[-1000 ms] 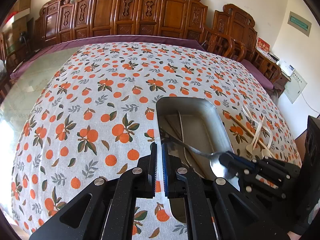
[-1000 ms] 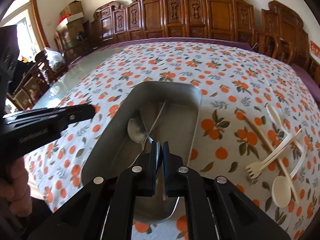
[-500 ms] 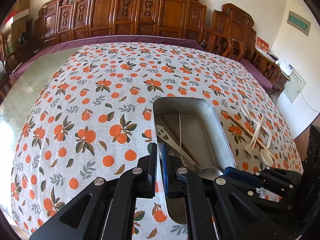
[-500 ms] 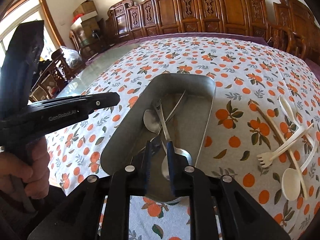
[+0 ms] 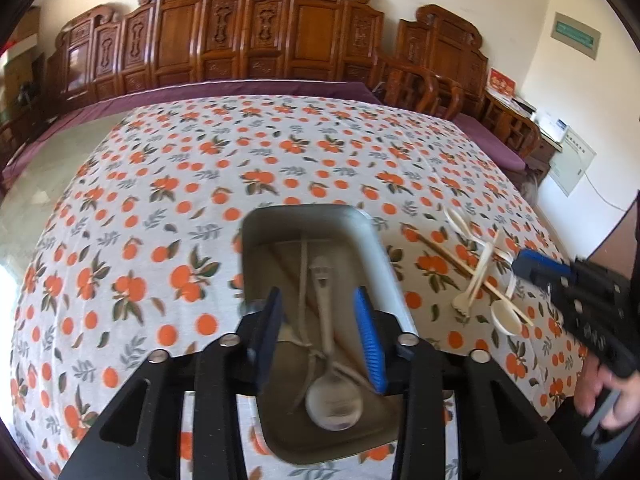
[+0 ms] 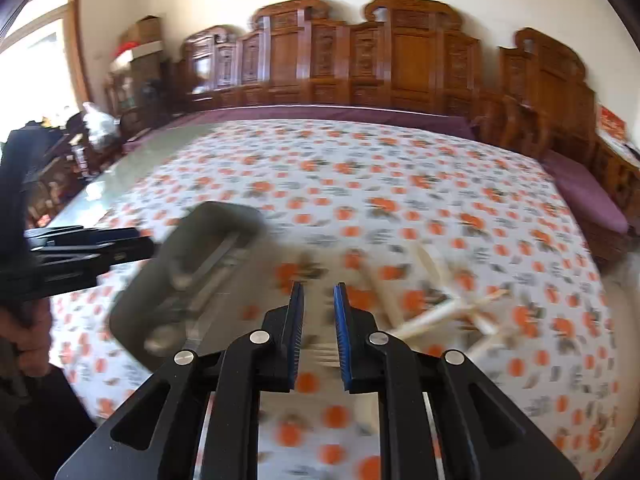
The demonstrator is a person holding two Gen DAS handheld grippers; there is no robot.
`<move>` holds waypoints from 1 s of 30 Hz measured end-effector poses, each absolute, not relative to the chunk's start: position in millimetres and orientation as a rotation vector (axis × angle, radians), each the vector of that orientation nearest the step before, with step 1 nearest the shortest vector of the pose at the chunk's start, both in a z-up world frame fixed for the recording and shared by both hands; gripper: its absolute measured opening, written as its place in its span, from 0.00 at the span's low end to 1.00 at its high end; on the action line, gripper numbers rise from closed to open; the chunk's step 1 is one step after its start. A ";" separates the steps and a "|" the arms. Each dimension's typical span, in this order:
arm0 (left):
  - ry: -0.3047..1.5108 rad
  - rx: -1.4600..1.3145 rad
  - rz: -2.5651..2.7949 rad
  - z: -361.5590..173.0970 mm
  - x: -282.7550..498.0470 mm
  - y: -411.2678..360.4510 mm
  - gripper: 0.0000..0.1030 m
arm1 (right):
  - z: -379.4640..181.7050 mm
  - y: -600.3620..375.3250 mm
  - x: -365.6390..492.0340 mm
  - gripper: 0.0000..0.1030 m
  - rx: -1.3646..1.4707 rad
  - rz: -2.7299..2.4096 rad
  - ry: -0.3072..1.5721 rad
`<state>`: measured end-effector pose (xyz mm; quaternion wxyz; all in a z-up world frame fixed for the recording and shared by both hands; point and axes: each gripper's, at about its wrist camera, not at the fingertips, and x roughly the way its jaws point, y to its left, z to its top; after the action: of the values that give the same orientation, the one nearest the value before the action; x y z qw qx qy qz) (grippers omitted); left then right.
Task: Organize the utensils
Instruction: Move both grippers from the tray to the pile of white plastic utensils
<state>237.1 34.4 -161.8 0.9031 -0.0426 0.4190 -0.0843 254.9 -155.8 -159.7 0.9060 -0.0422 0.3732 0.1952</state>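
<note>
A metal tray [image 5: 380,272] lies on the orange-print tablecloth and holds a metal spoon [image 5: 334,400] and other metal utensils. My left gripper [image 5: 320,320] is open and empty just above the tray's near half. My right gripper [image 6: 319,316] is open and empty over the cloth, between the tray [image 6: 152,280] and a pile of cream plastic cutlery [image 6: 448,308]. That pile, with a plastic fork [image 5: 474,284], a plastic spoon [image 5: 506,314] and wooden chopsticks [image 5: 444,254], lies right of the tray. The right wrist view is blurred.
The tablecloth [image 5: 160,200] covers a large table with a bare glass strip [image 5: 36,184] at the left. Carved wooden chairs [image 5: 256,36] line the far side. The right gripper's body [image 5: 580,296] shows at the right edge of the left wrist view.
My right gripper let go of the metal spoon in the tray, opened and swung right toward the plastic cutlery. My left gripper opened and let go of the tray's rim.
</note>
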 end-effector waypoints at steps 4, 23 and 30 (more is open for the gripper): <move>0.866 -0.074 -0.196 -163.3 238.9 16.5 0.46 | -167.4 -195.1 267.3 0.17 -0.090 0.318 0.773; 0.886 -0.041 -0.273 -174.0 240.7 -40.3 0.47 | -238.0 -247.4 276.8 0.31 0.005 0.233 0.938; 0.896 -0.025 -0.289 -177.9 237.7 -48.9 0.46 | -234.9 -232.1 275.2 0.31 -0.019 0.301 0.919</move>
<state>237.7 -48.9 -177.9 0.8913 -0.0120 0.4314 -0.1390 275.2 -232.1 -234.9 0.8854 -0.0090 0.4416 0.1448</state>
